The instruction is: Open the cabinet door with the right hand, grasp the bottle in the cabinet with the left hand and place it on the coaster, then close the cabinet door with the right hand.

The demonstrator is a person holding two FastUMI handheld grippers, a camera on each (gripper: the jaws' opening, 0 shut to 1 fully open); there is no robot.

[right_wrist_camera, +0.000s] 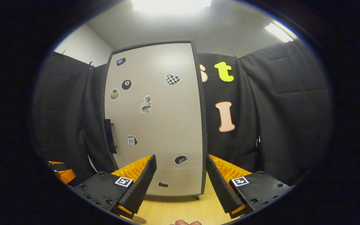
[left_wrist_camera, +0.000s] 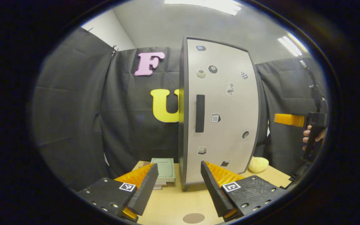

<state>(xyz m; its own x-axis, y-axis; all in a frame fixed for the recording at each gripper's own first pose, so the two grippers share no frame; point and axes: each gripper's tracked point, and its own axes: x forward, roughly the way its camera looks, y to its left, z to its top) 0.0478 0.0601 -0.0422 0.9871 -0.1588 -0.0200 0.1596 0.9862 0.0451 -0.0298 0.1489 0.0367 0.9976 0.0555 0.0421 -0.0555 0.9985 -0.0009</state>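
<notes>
A tall grey cabinet (left_wrist_camera: 220, 109) with a dark frame stands on the wooden table, its door shut and covered with small stickers. A dark vertical handle (left_wrist_camera: 200, 113) sits near the door's left edge. The same cabinet (right_wrist_camera: 155, 118) and its handle (right_wrist_camera: 109, 136) show in the right gripper view. My left gripper (left_wrist_camera: 180, 184) is open, low over the table in front of the cabinet. A round brown coaster (left_wrist_camera: 193, 218) lies on the table just below it. My right gripper (right_wrist_camera: 180, 179) is open, facing the door's lower right part. Whatever is inside the cabinet is hidden.
A stack of books (left_wrist_camera: 164, 171) lies on the table left of the cabinet. A pale yellow rounded object (left_wrist_camera: 258, 164) sits to its right. The other gripper (left_wrist_camera: 292, 119), held by a hand (left_wrist_camera: 312, 137), shows far right. Black cloth walls surround the table (left_wrist_camera: 173, 203).
</notes>
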